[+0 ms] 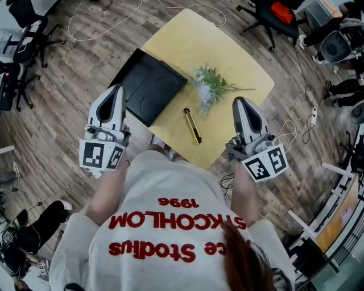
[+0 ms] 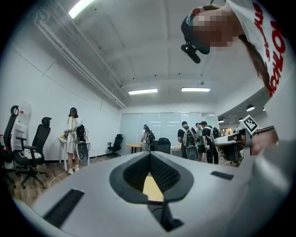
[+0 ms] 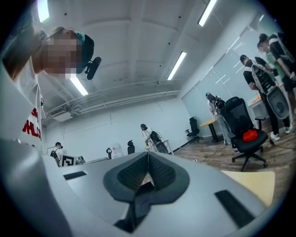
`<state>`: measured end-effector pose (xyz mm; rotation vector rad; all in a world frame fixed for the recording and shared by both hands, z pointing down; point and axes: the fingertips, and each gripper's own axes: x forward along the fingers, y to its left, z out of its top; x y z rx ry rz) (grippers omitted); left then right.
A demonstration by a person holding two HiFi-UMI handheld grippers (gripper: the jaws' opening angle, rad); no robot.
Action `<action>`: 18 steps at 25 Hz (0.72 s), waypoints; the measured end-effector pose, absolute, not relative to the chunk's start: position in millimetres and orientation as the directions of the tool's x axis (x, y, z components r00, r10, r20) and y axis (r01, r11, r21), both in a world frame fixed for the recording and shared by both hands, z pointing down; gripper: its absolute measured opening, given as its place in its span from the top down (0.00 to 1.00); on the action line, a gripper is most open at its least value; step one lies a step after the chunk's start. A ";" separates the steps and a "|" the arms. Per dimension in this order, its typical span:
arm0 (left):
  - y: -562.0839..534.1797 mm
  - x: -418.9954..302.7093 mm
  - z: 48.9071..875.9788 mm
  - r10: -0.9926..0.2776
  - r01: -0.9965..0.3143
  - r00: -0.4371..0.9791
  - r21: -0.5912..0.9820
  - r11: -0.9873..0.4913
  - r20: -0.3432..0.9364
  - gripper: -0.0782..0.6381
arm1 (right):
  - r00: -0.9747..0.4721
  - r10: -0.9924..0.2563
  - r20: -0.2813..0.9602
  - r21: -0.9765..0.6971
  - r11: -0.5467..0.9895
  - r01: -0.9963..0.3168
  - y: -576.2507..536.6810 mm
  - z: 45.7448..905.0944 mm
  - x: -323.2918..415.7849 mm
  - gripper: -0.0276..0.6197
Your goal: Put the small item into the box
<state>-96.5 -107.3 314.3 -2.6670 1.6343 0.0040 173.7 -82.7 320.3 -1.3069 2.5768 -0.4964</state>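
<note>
A slim yellow and black utility knife (image 1: 192, 125) lies on the yellow table (image 1: 227, 57), near its front edge. To its left, an open, flat black box (image 1: 149, 85) rests on the table's left corner. My left gripper (image 1: 116, 88) is held up beside the box, off the table's left side, shut with nothing between its pads (image 2: 149, 155). My right gripper (image 1: 239, 101) hovers at the table's right edge, to the right of the knife, also shut and empty (image 3: 148, 155). Both gripper views look out across the room rather than down at the table.
A sprig of artificial flowers (image 1: 210, 86) lies just beyond the knife. Office chairs (image 1: 267, 17) and cables (image 1: 307, 116) surround the table on the wooden floor. Several people (image 2: 194, 139) stand farther back in the room.
</note>
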 end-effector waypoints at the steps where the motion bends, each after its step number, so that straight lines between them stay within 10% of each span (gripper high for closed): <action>1: -109.8 -94.8 313.9 -0.885 -0.885 0.465 -0.011 -0.465 -0.012 0.88 | -0.575 -0.818 -0.033 -0.385 0.541 -0.748 -82.7 319.9 174.7 0.95; 18: -156.1 -85.2 303.3 -0.793 -0.794 0.606 0.019 -0.608 -0.058 0.88 | -0.436 -0.900 0.010 -0.278 0.416 -0.866 -89.2 293.0 165.1 0.95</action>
